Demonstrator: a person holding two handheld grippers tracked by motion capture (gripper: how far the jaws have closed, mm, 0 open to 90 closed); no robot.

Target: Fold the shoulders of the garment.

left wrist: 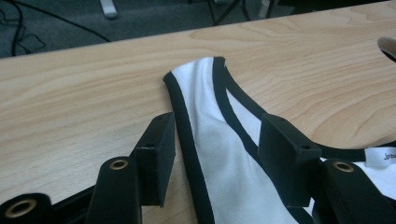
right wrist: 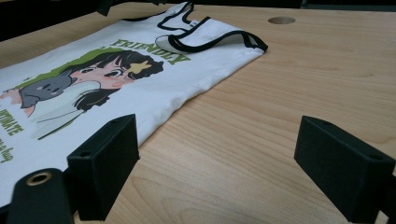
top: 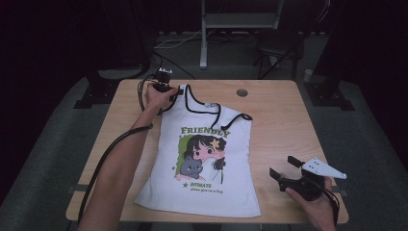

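Observation:
A white sleeveless top (top: 207, 154) with black trim and a cartoon print labelled "FRIENDLY" lies flat on the wooden table (top: 279, 110). At its far left shoulder strap (left wrist: 196, 79) my left gripper (top: 166, 89) stands low over the wood, open. In the left gripper view the strap runs between the two pads, and the left gripper (left wrist: 219, 126) does not visibly pinch it. My right gripper (top: 281, 165) rests near the table's front right, to the right of the top's hem. In its own view the right gripper (right wrist: 217, 135) is wide open over bare wood, beside the top (right wrist: 93, 79).
A round hole (top: 242, 92) is set in the table near its far edge, right of the neckline. A black cable (top: 110, 149) trails along the left forearm. Dark floor, chair legs and stands lie beyond the table. Bare wood stretches right of the top.

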